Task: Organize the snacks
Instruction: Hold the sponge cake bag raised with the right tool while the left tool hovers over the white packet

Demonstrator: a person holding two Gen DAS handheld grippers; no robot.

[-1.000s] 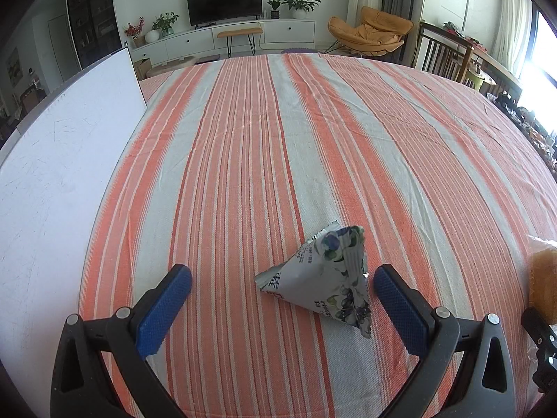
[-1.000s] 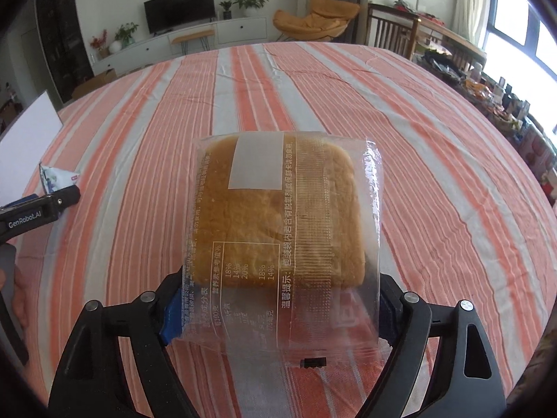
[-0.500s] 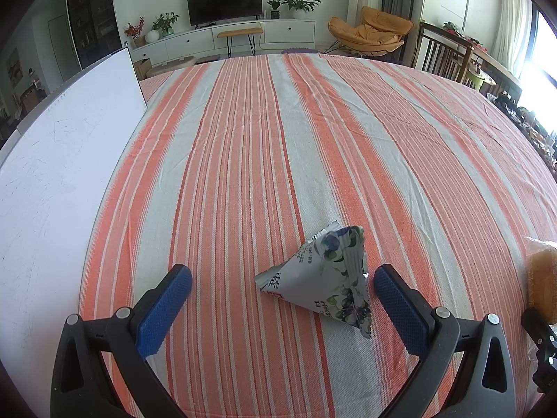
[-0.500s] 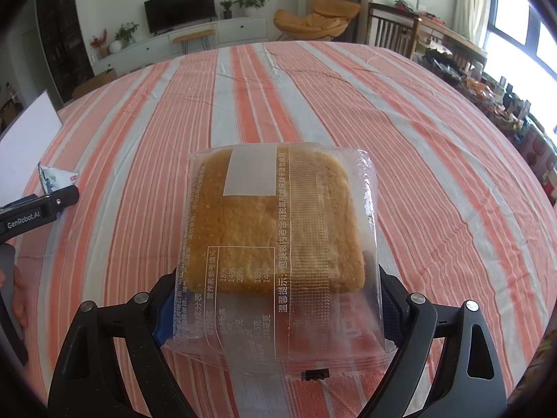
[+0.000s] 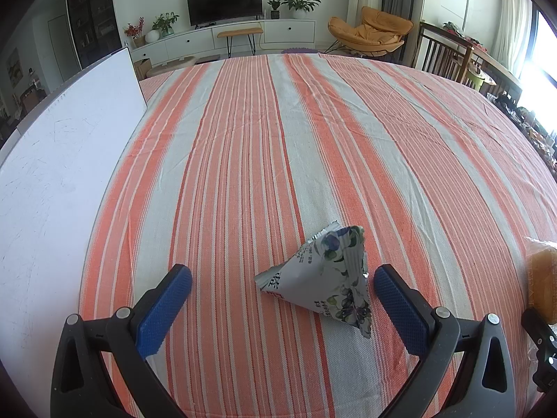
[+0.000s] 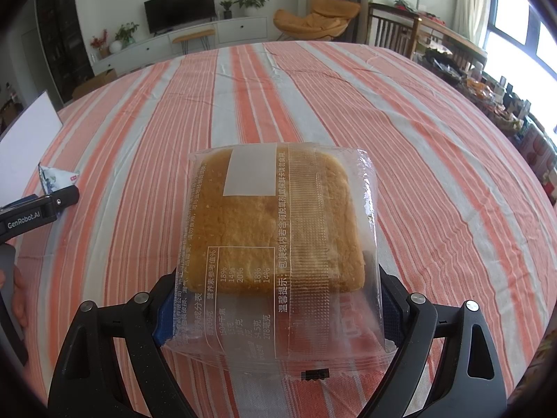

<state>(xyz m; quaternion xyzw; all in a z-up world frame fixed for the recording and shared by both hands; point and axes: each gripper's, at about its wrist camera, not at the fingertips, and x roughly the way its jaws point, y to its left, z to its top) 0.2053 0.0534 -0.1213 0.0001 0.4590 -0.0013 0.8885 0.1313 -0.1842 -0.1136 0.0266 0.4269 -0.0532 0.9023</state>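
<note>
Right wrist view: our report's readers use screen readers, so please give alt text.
A clear-wrapped square cake sits between the fingers of the right tool, above an orange-and-white striped tablecloth. At far left lie a small triangular snack packet and the left tool's tip.

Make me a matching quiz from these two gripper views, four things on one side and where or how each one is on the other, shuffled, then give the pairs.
1. triangular snack packet
2. wrapped cake
3. white board
4. left gripper

A. held between closed blue pads
B. open, empty
C. along the table's left edge
D. lying on the striped cloth, between open fingers

Pairs: 1-D, 2-A, 3-C, 4-B
</note>
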